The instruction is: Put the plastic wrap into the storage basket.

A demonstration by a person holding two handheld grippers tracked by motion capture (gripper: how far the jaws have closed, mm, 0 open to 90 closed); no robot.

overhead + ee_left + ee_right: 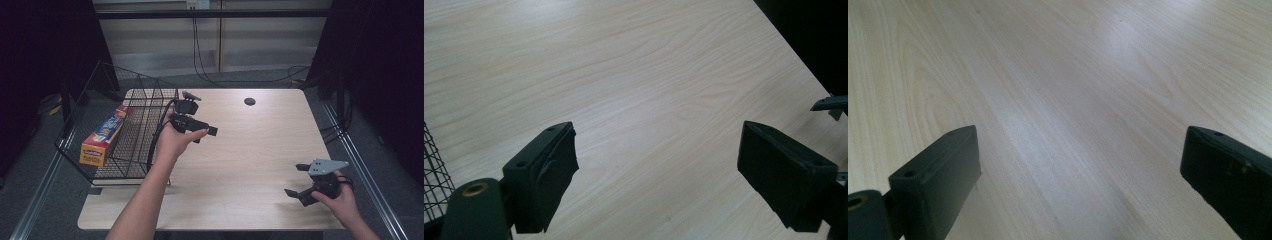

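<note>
Your left gripper (pixel 202 131) was held above the table (pixel 250 150), forearm reaching up from the bottom edge of the high view, wrist bent so the jaws pointed off toward your right. Jaws stood wide apart with bare wood between them – nothing gripped, as the left gripper view (pixel 656 165) confirmed. Behind those fingers, on the side away from the tips, sat the wire basket (pixel 145 107), just beside your hand; a corner of its mesh also showed by the left jaw in the left gripper view.

Your right gripper (pixel 301 182) sat low near the table's right front corner, hand curled round its body, grey plate on top. Its jaws were spread wide too and empty, pointing toward the table's middle; the right gripper view (pixel 1078 175) had plain wood grain ahead of the tips.

Room: the whole stretch of tabletop between the two sets of fingers was bare, the grippers well apart. The table's right edge ran close behind your right hand. A dark round hole (pixel 249 101) lay beyond the left fingertips, near the far edge.

The box (pixel 102 137) – orange and blue, long and narrow – lay inside the basket, well behind the left fingers. Its long axis ran from near end to far end of the basket, tilted, the far end leaning slightly rightward.
</note>
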